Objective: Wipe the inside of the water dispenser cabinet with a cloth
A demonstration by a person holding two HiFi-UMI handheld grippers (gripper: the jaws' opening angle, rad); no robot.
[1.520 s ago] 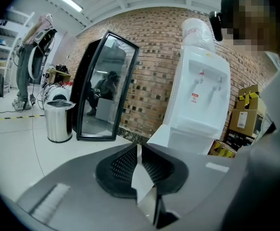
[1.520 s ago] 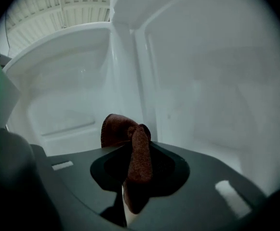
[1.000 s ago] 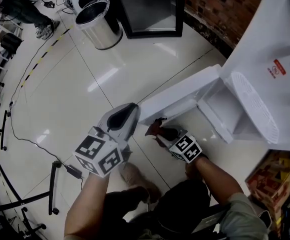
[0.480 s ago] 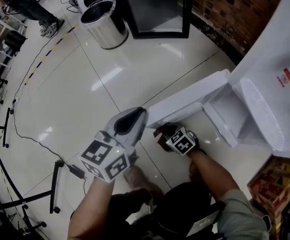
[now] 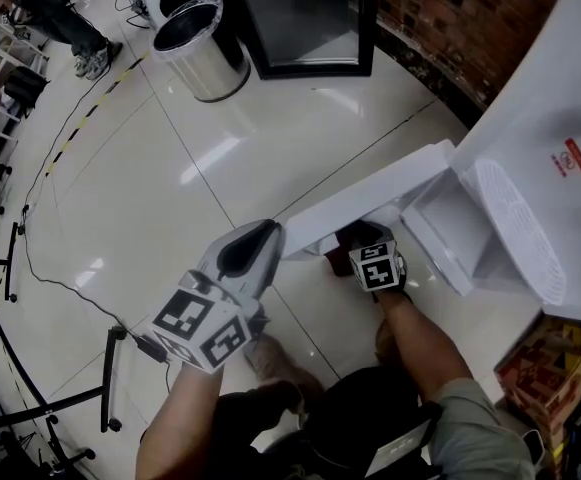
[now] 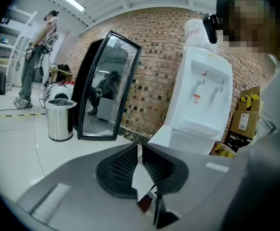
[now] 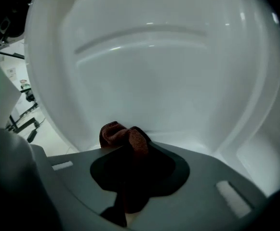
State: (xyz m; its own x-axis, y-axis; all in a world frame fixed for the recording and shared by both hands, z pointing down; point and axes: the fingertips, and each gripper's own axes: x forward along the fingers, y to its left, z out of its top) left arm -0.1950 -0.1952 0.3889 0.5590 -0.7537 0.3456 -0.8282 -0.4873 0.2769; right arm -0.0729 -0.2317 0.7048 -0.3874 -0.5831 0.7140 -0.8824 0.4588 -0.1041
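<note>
Two grippers: both are clenched, each on a different thing, and neither is free.
Right gripper [image 7: 125, 154]: its jaws are clamped on a bunched dark red cloth [image 7: 123, 137], and the wad sticks out past the tips.
Ahead of the cloth: the white cabinet interior [image 7: 159, 76] fills the right gripper view. Its far wall, with a shallow ridge, lies straight along the jaws. I cannot tell whether the cloth touches any surface.
Left gripper [image 5: 268, 240]: its jaws are pinched on the thin free edge of the white cabinet door [image 5: 365, 200], holding it swung open.
Door axis: the door runs from the left gripper's tips at near left to the water dispenser [image 5: 540, 108] at far right. The right gripper sits in the wedge on its right side, just beside it.
Key relation: the cabinet lies far and right of the cloth, in line with the way the right gripper points. The right hand is the nearer one, at the cabinet mouth.
Step, as judged: the wiping seems about to begin, or barely begun.
Next move, as judged: push the wad onto a wall or the floor of the compartment and sweep across it, while the left hand holds the door open.
Risk, as judged: the door could swing in on the right arm if the pinch slips.
</note>
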